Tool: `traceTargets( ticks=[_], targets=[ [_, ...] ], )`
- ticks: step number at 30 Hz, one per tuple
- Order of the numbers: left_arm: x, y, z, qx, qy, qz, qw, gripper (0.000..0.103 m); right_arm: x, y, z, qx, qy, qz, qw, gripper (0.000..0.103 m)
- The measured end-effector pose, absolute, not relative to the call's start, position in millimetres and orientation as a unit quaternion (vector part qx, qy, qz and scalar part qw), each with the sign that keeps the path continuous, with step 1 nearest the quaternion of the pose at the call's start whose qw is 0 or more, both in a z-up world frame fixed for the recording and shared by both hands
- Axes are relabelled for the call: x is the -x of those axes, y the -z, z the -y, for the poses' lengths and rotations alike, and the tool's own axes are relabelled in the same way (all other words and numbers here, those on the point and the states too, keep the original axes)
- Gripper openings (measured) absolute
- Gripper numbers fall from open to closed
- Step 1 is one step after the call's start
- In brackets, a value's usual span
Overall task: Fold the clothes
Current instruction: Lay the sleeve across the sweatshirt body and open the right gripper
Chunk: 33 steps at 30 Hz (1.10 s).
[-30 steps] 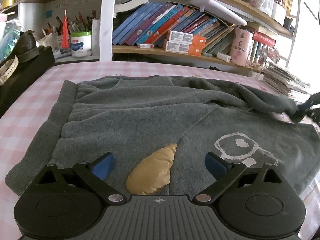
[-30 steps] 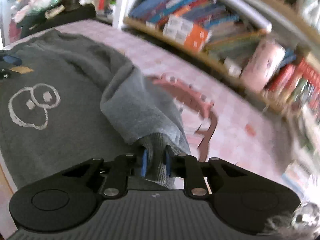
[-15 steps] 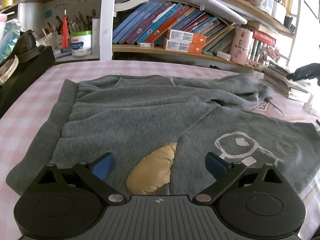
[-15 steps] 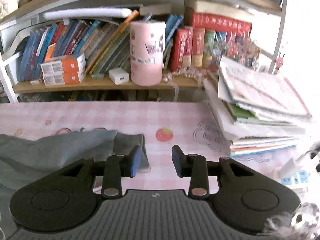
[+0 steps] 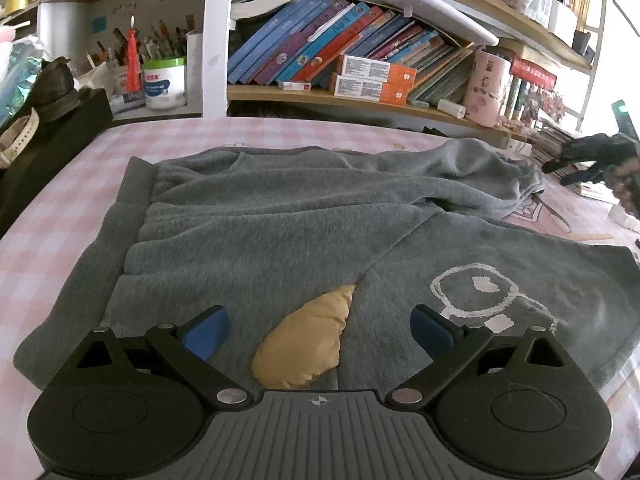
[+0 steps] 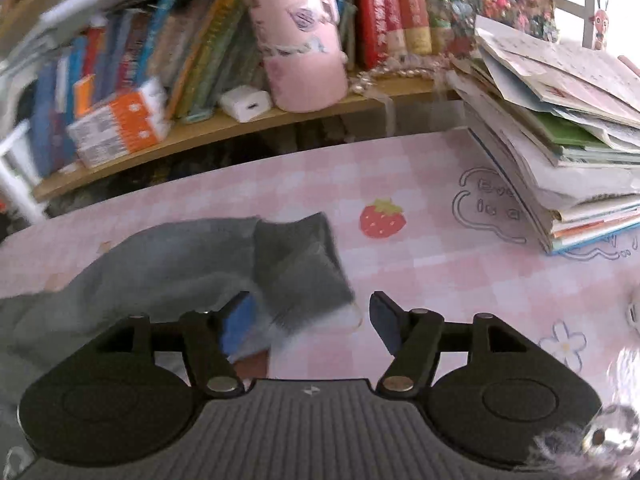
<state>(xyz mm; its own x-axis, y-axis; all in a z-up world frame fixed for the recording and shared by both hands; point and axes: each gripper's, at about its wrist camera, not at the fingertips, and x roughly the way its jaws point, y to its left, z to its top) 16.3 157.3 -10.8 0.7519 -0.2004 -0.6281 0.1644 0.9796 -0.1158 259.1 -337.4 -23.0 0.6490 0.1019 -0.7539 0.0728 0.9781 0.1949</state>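
A grey fleece sweatshirt [image 5: 280, 232] lies spread flat on a table under a pink checked cloth [image 5: 52, 216]. Its fabric is soft and fuzzy, with a ribbed hem along the left side. A puffy tan patch [image 5: 308, 344] shaped like a teardrop sits on the front, beside a white chalky outline drawing [image 5: 480, 288].

The left gripper [image 5: 320, 330] hangs over the near edge of the sweatshirt, its blue-padded jaws spread wide with nothing between them.

One sleeve [image 6: 168, 264] stretches out to the right, ending in a darker ribbed cuff [image 6: 300, 264] lying on the cloth. The right gripper [image 6: 308, 320] has just been opening. A second ago it pinched the cuff; now its jaws stand apart and the cuff lies loose, partly between them.

Behind, a wooden shelf [image 5: 360, 100] holds slanting books, orange boxes and a pink cylinder [image 6: 300, 36]. A stack of papers [image 6: 560, 132] sits on the table at the right.
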Motion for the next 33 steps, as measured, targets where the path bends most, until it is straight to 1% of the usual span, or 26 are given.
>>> traceTargets(
  ticks=[2, 3, 4, 5, 6, 7, 8, 11, 13, 14, 15, 19, 21, 23, 24, 25, 28, 30, 33],
  targets=[
    [-14.6, 10.8, -158.3, 0.028, 0.098, -0.338, 0.936, 0.099, -267.4, 29.9, 335.0, -0.099, -0.004, -0.43, 0.897, 0.055],
    [-14.5, 10.7, -158.9, 0.029, 0.099, -0.337, 0.936, 0.099, -269.8, 33.4, 333.6, -0.097, -0.006, -0.436, 0.895, 0.045],
    [-14.3, 10.6, -159.4, 0.029, 0.1, -0.337, 0.936, 0.099, -272.3, 37.0, 332.2, -0.096, -0.007, -0.442, 0.892, 0.027],
    [-14.6, 10.6, -159.7, 0.03, 0.1, -0.337, 0.936, 0.099, -273.1, 38.6, 330.3, -0.092, -0.011, -0.445, 0.891, 0.024],
    [-15.0, 10.7, -159.8, 0.03, 0.1, -0.337, 0.936, 0.099, -270.8, 36.7, 327.1, -0.085, -0.017, -0.444, 0.892, 0.009],
    [-15.3, 10.7, -159.8, 0.029, 0.101, -0.337, 0.935, 0.099, -267.8, 33.0, 324.7, -0.08, -0.023, -0.439, 0.895, 0.006],
    [-15.5, 10.7, -159.8, 0.028, 0.102, -0.338, 0.935, 0.099, -261.2, 23.0, 324.3, -0.078, -0.03, -0.419, 0.904, 0.005],
    [-15.2, 10.9, -160.7, 0.026, 0.105, -0.337, 0.935, 0.099, -230.6, -19.5, 327.1, -0.073, -0.043, -0.32, 0.944, 0.005],
    [-15.1, 11.3, -161.3, 0.027, 0.105, -0.336, 0.936, 0.099, -217.0, -32.5, 327.6, -0.053, -0.03, -0.293, 0.954, 0.005],
    [-15.5, 11.4, -160.9, 0.026, 0.105, -0.335, 0.936, 0.099, -214.6, -31.8, 326.9, -0.035, -0.02, -0.297, 0.954, 0.005],
    [-16.2, 11.4, -160.5, 0.024, 0.105, -0.335, 0.936, 0.099, -217.4, -23.2, 325.2, -0.007, -0.008, -0.321, 0.947, 0.005],
    [-15.9, 11.9, -161.4, 0.024, 0.106, -0.333, 0.937, 0.099, -232.2, 27.3, 329.3, 0.084, 0.045, -0.406, 0.909, 0.007],
    [-15.0, 11.8, -162.9, 0.025, 0.109, -0.332, 0.937, 0.1, -226.6, 35.3, 339.9, 0.099, 0.059, -0.404, 0.907, 0.009],
    [-15.1, 11.7, -164.1, 0.026, 0.111, -0.332, 0.936, 0.1, -212.4, 32.3, 348.7, 0.087, 0.057, -0.397, 0.912, 0.015],
    [-16.4, 11.5, -163.9, 0.024, 0.111, -0.333, 0.936, 0.1, -200.9, 27.0, 350.1, 0.072, 0.042, -0.391, 0.917, 0.022],
    [-17.9, 11.1, -163.5, 0.023, 0.111, -0.334, 0.936, 0.1, -189.5, 21.7, 351.6, 0.057, 0.028, -0.384, 0.921, 0.031],
    [-22.8, 9.6, -160.8, 0.017, 0.107, -0.341, 0.934, 0.1, -145.5, 8.6, 336.9, 0.037, -0.034, -0.363, 0.93, 0.043],
    [-23.1, 6.2, -160.8, 0.02, 0.1, -0.343, 0.934, 0.1, -115.7, 4.8, 318.7, 0.043, -0.086, -0.354, 0.93, 0.047],
    [-17.9, -1.0, -165.6, 0.023, 0.086, -0.328, 0.941, 0.1, -80.9, 5.5, 298.1, 0.051, -0.125, -0.344, 0.929, 0.047]
  ],
)
